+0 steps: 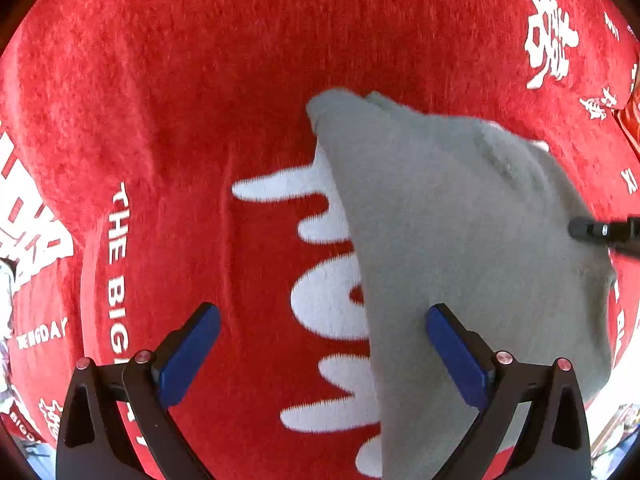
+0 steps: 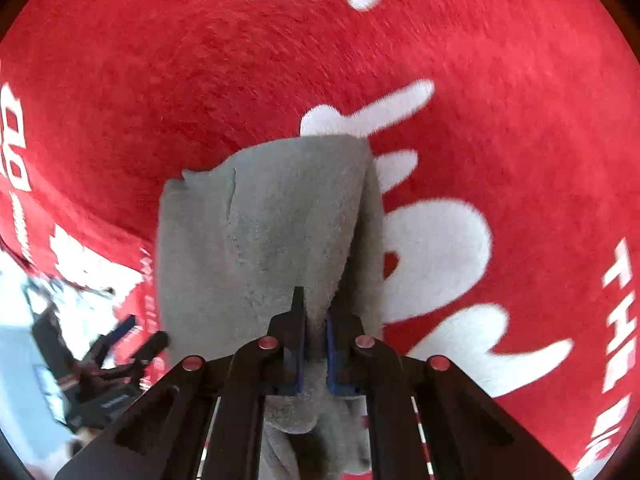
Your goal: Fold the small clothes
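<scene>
Plainly the grey fleece garment [image 2: 272, 224] was soft, light and floppy, lying partly folded on the red printed cloth [image 1: 168, 92]. The right gripper [image 2: 314, 344] had its jaws clamped on a bunched edge; the left gripper [image 1: 324, 344] hung above with jaws wide apart. A free corner looked the best place to take hold.

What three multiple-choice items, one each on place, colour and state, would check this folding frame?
1. The grey garment lies over:
A. bare wood
B. a red cloth with white lettering
C. a blue tray

2. The finger pads of the left hand-held gripper are:
A. blue
B. yellow
C. white

3. The right hand-held gripper is:
A. wide open
B. out of view
C. shut on the grey garment

Key: 1 B, red pile and white letters surround it; 2 A, blue pads show; 3 C, grey fabric is pinched between its pads.
</scene>
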Demonstrator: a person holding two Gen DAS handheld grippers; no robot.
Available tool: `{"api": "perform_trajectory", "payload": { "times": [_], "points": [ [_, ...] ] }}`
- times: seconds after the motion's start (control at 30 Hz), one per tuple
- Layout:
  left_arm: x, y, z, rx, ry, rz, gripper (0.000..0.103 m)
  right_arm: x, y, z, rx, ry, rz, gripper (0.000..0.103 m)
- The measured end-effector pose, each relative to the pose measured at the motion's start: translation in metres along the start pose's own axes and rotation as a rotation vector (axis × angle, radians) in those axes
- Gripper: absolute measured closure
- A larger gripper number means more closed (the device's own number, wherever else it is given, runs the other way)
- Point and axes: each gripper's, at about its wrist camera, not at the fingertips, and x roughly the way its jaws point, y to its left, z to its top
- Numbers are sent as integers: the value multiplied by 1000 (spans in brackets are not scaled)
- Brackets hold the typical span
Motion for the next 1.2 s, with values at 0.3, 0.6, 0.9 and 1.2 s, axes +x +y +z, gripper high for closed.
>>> {"api": "perform_trajectory", "payload": {
  "times": [0.3,0.6,0.9,1.2],
  "points": [
    [-11,14,-19,-52,26,-14,0,-35,15,-18,12,-93,-98,80],
    [12,-3,-59,9,99,-10,0,9,64,-88,-199,107,-79,81],
    [9,4,-65,-12,140,-20,0,23,41,-88,-166,203,-152,86],
    [-14,5,-56,-83,144,30,0,-18,52,-69,-141,170,-151,69]
  ]
}}
